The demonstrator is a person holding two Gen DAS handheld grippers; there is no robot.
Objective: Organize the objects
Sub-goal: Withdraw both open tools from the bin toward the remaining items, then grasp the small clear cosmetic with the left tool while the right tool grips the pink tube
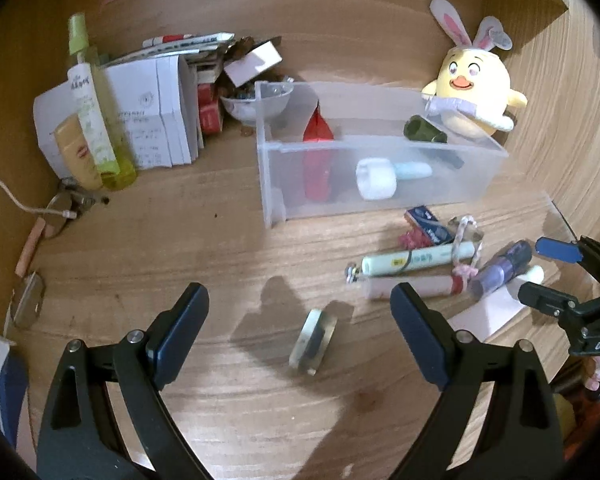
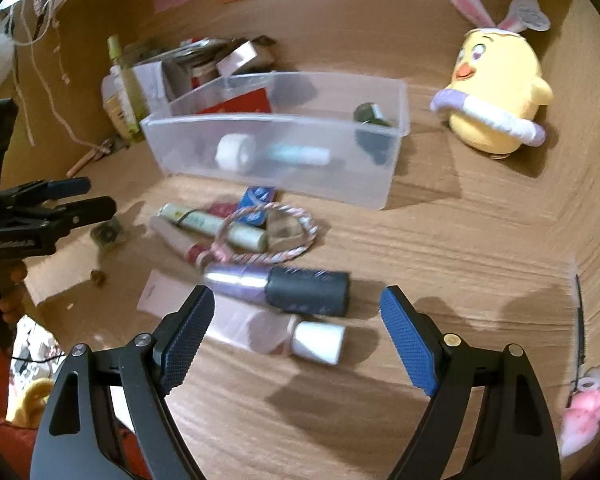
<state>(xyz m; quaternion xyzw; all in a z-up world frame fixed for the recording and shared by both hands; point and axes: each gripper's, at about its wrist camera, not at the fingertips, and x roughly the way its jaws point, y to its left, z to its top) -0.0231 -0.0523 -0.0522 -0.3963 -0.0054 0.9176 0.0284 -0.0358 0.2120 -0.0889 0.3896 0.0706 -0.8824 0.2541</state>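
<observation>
On the table (image 1: 180,240), a few items are already held in the bin (image 1: 380,176), while tubes (image 2: 220,228) are left outside and both tools (image 1: 300,320) (image 2: 296,324) are spread wide, empty.

Both grippers (image 1: 300,316) (image 2: 298,320): black frames, blue textured jaws, silver screws

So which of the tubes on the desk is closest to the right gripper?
The purple tube with the dark cap, lying just ahead of the right gripper; the green and pink tubes lie farther back.
</observation>
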